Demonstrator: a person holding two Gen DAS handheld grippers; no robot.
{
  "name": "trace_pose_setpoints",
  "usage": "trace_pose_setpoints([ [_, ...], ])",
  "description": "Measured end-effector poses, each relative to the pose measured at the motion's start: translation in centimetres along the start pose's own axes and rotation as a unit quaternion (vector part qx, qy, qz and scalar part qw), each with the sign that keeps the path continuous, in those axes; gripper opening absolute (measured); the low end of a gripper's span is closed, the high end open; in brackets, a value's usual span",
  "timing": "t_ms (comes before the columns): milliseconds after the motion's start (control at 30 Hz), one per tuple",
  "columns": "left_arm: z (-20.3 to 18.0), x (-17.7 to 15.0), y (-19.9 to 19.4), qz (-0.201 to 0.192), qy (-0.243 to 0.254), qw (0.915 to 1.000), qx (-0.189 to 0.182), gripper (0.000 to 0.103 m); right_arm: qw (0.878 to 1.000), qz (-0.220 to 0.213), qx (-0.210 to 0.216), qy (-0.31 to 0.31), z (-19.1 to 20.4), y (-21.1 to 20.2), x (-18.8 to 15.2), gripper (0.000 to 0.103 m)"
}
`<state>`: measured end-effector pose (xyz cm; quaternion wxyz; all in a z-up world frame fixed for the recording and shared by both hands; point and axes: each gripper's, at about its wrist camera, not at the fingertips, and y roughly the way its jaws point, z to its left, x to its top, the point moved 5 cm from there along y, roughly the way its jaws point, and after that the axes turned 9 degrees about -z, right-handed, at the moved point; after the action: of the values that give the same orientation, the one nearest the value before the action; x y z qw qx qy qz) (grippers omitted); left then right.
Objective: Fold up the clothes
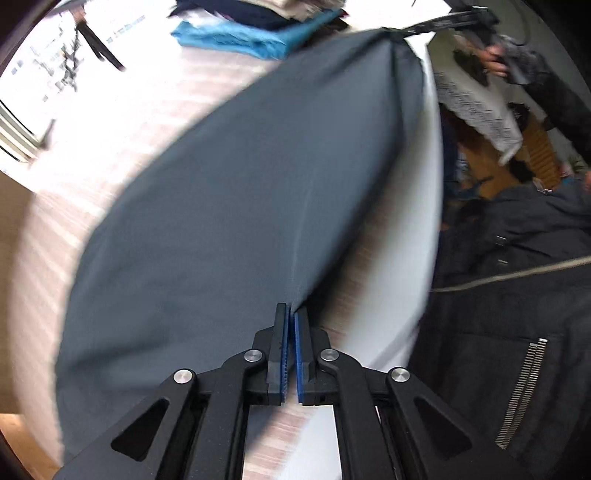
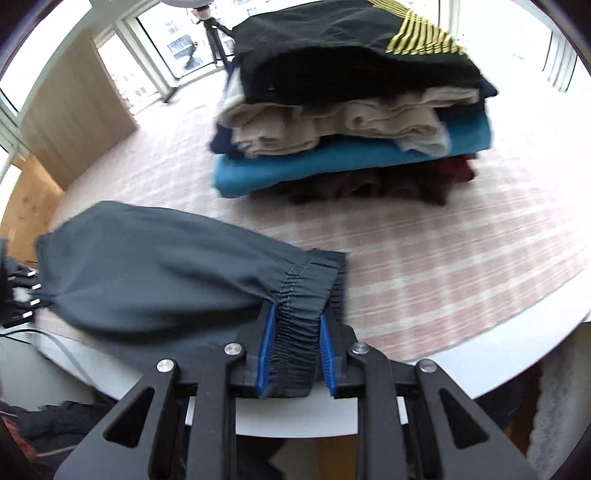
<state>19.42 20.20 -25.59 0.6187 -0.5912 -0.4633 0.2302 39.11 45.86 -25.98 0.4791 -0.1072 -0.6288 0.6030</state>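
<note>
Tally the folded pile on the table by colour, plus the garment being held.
Black with yellow stripes: 1
Beige: 1
Bright blue: 1
Dark red: 1
Dark brown: 1
Grey garment, held: 1
Total: 6 told apart; navy and white edges unclear.

The grey garment [image 1: 240, 206] is smeared by motion blur in the left wrist view, its lower left edge hidden behind the gripper frame; the stack of folded clothes [image 1: 258, 26] is cut off at the top edge; in the right wrist view the stack's lowest dark layers [image 2: 369, 184] blur together.
</note>
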Motion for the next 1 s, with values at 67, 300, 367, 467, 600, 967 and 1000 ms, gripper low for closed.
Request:
trace_pose_setpoints([
  [67,-1.9,0.0,0.7,0.032,0.017,0.9992,0.016,0.012,1.0,0.027,-0.009,-0.002,-0.5,1.8,-0.7,0.024],
  [300,1.2,1.0,0.4,0.037,-0.008,0.9987,0.035,0.024,0.995,-0.008,0.056,0.085,-2.5,-0.1,-0.7,0.035],
  [367,2.3,2.0,-0.4,0.027,-0.005,0.9988,0.041,0.027,0.993,-0.019,0.063,0.094,-3.1,-0.8,-0.1,0.037],
  [467,4.8,3.9,-0.6,0.023,-0.001,0.9973,0.069,0.027,0.993,-0.009,0.053,0.101,-4.1,-0.2,0.6,0.037],
  [600,8.0,5.4,0.6,0.023,-0.012,0.9948,0.099,0.026,0.996,0.028,0.04,0.073,-3.3,2.7,0.9,0.036],
  [967,17.9,4.2,-1.7,0.005,-0.119,0.9803,0.158,0.027,0.999,0.029,-0.022,-0.003,-2.6,1.6,3.6,0.04],
  [1000,17.7,3.6,-1.9,0.004,-0.126,0.9783,0.165,0.028,0.999,0.032,-0.03,-0.01,-2.4,1.2,3.7,0.04],
])
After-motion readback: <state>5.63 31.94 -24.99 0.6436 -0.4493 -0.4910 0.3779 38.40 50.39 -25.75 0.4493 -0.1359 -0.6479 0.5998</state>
